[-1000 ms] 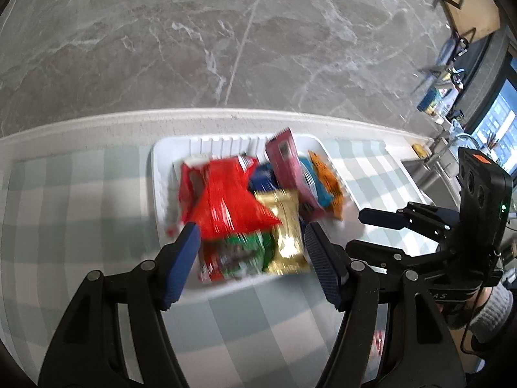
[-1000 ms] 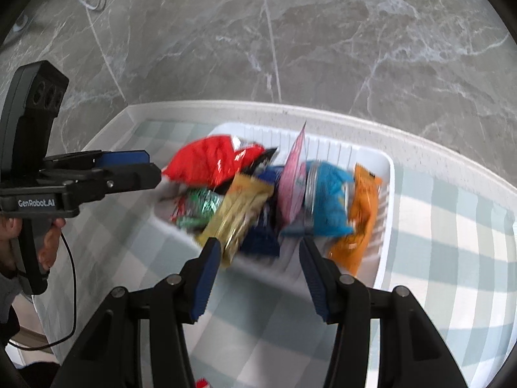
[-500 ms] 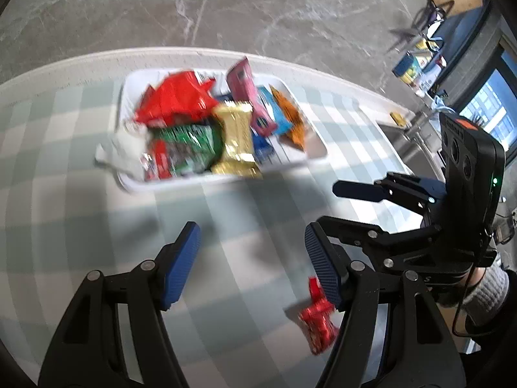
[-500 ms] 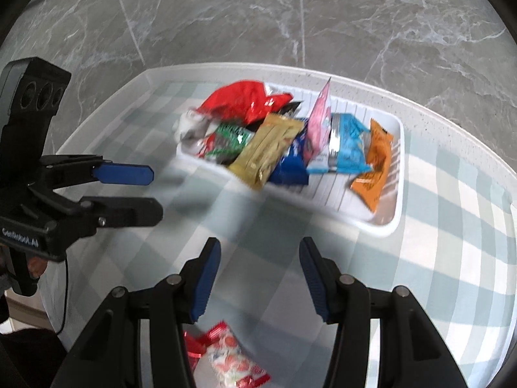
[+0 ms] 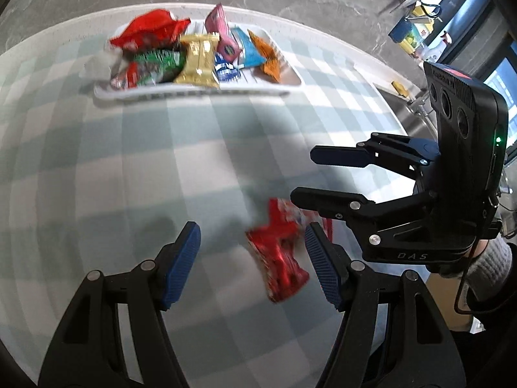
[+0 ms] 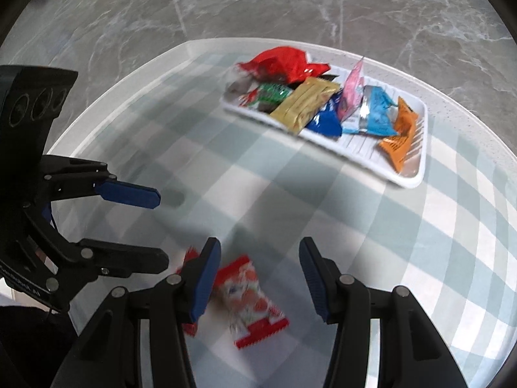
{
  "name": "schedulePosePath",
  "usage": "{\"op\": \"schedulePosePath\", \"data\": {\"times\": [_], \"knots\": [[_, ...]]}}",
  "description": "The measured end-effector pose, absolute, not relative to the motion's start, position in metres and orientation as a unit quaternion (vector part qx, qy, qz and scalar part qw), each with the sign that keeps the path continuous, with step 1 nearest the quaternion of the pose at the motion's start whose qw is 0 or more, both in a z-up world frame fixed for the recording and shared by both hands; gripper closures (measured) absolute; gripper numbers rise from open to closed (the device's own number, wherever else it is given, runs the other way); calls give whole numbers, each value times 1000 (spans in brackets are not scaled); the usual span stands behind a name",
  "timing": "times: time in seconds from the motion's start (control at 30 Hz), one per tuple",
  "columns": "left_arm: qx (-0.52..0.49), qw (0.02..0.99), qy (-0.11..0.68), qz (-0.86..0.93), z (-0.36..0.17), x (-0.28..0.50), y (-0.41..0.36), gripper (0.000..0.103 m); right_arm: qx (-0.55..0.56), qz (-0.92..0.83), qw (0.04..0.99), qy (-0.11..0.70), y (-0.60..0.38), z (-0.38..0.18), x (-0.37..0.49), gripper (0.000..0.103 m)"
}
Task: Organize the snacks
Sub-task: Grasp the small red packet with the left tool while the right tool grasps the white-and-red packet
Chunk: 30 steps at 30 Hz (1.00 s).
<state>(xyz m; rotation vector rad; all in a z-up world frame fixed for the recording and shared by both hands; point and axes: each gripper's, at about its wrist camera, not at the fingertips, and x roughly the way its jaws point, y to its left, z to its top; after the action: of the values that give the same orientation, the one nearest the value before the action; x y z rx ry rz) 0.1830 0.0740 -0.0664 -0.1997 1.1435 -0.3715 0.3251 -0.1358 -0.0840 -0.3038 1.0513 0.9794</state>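
A white tray (image 5: 200, 92) at the far side of the table holds several snack packets; it also shows in the right wrist view (image 6: 416, 177). A red shiny packet (image 5: 278, 252) lies on the checked cloth near me, beside a red-and-white packet (image 6: 248, 297). My left gripper (image 5: 252, 265) is open and empty, low over the cloth, with the red packet just inside its right finger. My right gripper (image 6: 258, 278) is open and empty, above the red-and-white packet. Each gripper shows in the other's view: the right one (image 5: 320, 174) and the left one (image 6: 152, 226).
The table wears a green-and-white checked cloth (image 5: 129, 161) with a white rim. Grey marble floor (image 6: 258, 6) lies beyond. A sink and cluttered counter (image 5: 410, 32) sit at the right in the left wrist view.
Both grippers pulled back from the tray toward the near side of the table. The tray now looks farther away, and the two loose red packets have come in between the fingers.
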Motion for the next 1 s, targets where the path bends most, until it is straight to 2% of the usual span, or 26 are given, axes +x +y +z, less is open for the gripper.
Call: {"op": "schedulePosePath", "data": {"times": [0.5, 1.0], "knots": [[-91, 813, 552, -160, -80, 159, 54, 38, -203, 488, 709, 467, -142, -105, 295, 49], [-91, 811, 554, -165, -85, 166, 50, 38, -179, 414, 745, 491, -166, -116, 338, 50]]}}
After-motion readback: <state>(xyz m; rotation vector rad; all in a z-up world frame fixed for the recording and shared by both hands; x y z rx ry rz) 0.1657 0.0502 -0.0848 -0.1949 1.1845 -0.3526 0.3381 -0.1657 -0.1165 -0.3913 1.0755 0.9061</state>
